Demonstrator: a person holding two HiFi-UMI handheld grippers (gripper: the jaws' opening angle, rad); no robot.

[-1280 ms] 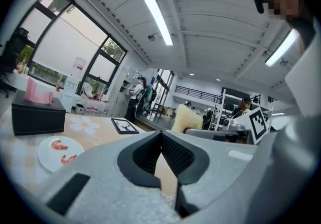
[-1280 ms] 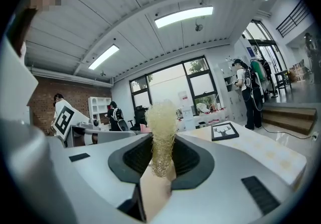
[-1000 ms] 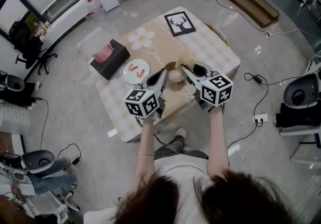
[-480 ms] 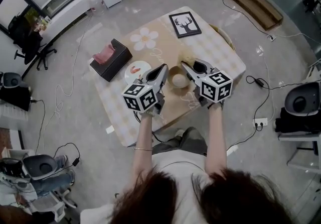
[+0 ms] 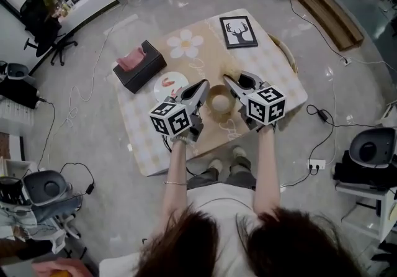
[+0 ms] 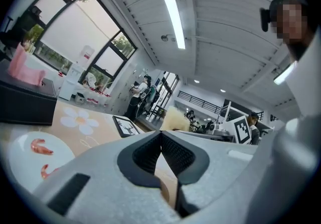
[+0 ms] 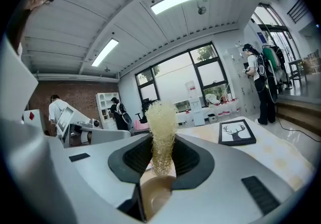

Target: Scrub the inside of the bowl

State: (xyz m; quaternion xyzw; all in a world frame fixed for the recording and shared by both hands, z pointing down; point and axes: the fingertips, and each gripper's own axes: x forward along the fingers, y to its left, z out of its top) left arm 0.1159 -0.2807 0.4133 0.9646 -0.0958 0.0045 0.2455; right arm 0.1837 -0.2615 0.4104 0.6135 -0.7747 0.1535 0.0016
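Little done so far, by the look of it: no scrubbing yet, just getting into place. Saw the brown bowl (image 5: 218,101) in the middle of the head view, upright on the table (image 5: 273,64), right between the two grippers. Found the left gripper (image 6: 160,136) with jaws pressed together and nothing in them, tip just beside the bowl's left rim; could not tell if touching. Found the right gripper (image 7: 163,140) pinching a pale yellow net scrubber (image 7: 161,117), tuft poking out past the jaws, bowl just below them at the bottom of that view. Also spotted a white plate (image 5: 169,86) left of the bowl and a black tissue box (image 5: 138,64) toward the upper left. Next, most likely: tip the scrubber down into the bowl, press it on the inside wall, and hold the rim steady with the left gripper so as not to slide the bowl.
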